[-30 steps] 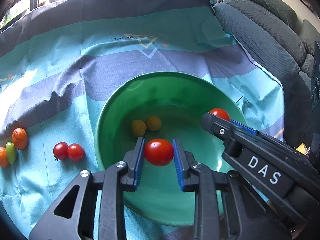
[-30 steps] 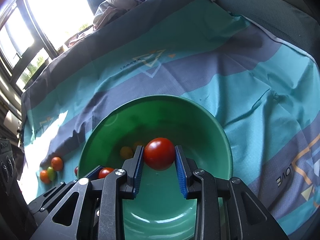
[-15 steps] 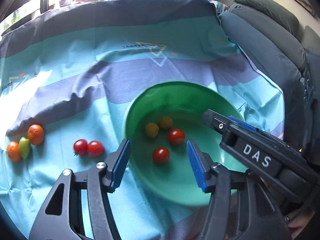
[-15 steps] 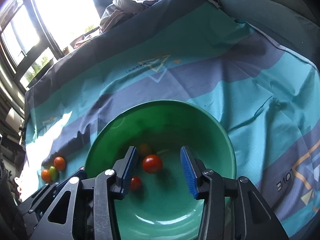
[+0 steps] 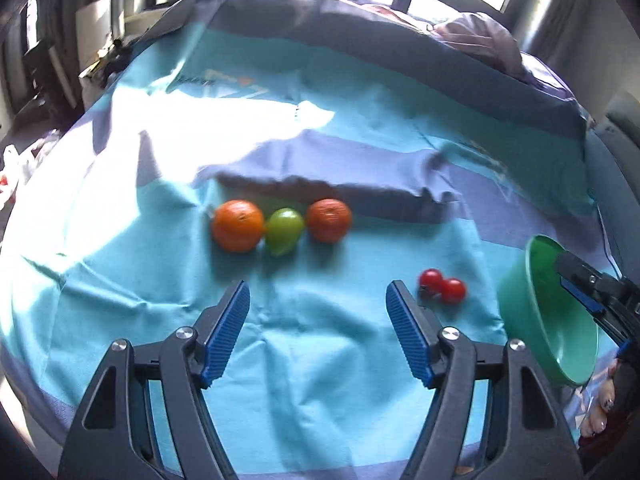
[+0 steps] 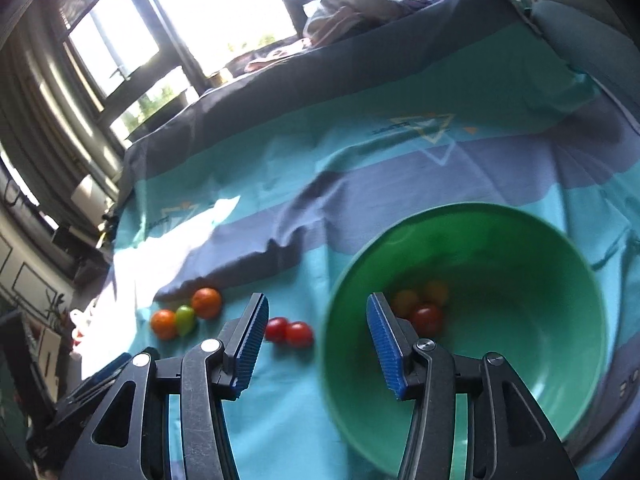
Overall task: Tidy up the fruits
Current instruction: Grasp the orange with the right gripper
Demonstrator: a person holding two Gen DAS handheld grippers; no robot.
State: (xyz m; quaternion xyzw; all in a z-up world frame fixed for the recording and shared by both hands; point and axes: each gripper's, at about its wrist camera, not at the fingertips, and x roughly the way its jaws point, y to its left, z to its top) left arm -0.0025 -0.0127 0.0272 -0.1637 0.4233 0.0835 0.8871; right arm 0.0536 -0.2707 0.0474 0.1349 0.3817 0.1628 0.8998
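The left tongs (image 5: 318,328) stand wide apart over bare blue cloth (image 5: 320,380) with nothing between the pads; their jaws have just been opening. Just past the right-hand pad, off to the side, lie two red cherry tomatoes (image 5: 443,286), touching each other. Farther out on the cloth is a row of three: an orange fruit (image 5: 237,225), a green fruit (image 5: 284,230) touching it, and a second orange fruit (image 5: 329,220) just beside the green one. At the right edge of this view stands the green bowl (image 5: 536,304), seen edge-on, with the right tongs (image 5: 588,292) over its far side and a hand (image 5: 600,412) low in the corner.

From the right wrist, the right tongs (image 6: 316,344) are also parted and carry nothing; their jaws have likewise just been opening. They hang over the near left rim of the green bowl (image 6: 520,360), one pad over the cloth, the other over the bowl. Inside the bowl, near its left wall, sit a red tomato (image 6: 427,319) and, behind it, two yellow-orange small fruits (image 6: 420,296); this part is blurred. Left of the bowl on the cloth lie the two red tomatoes (image 6: 289,332), and beyond them the orange, green and orange row (image 6: 185,316). Behind, the cloth (image 6: 400,168) turns to purple and dark bands, with crumpled fabric (image 6: 352,4) and bright windows (image 6: 224,4) at the far end.
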